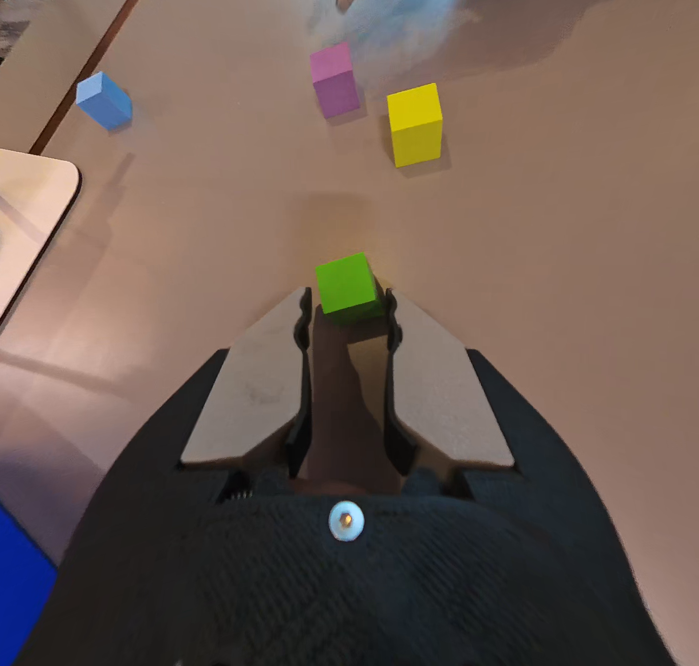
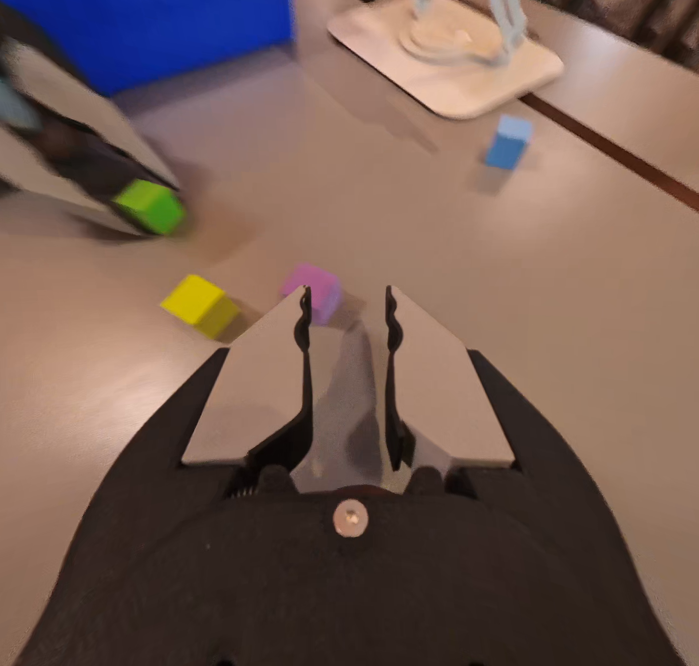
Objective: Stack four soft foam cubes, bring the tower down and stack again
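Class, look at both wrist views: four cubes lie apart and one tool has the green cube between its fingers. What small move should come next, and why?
Probably the left tool should close on the green cube: the cube sits between its tips with a gap on either side. No tower stands yet; the yellow cube, pink cube and blue cube lie apart. The right tool is open and empty.

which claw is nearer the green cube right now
Left. The left claw has the green cube between its fingertips; the right claw hangs open well away, by the pink cube.
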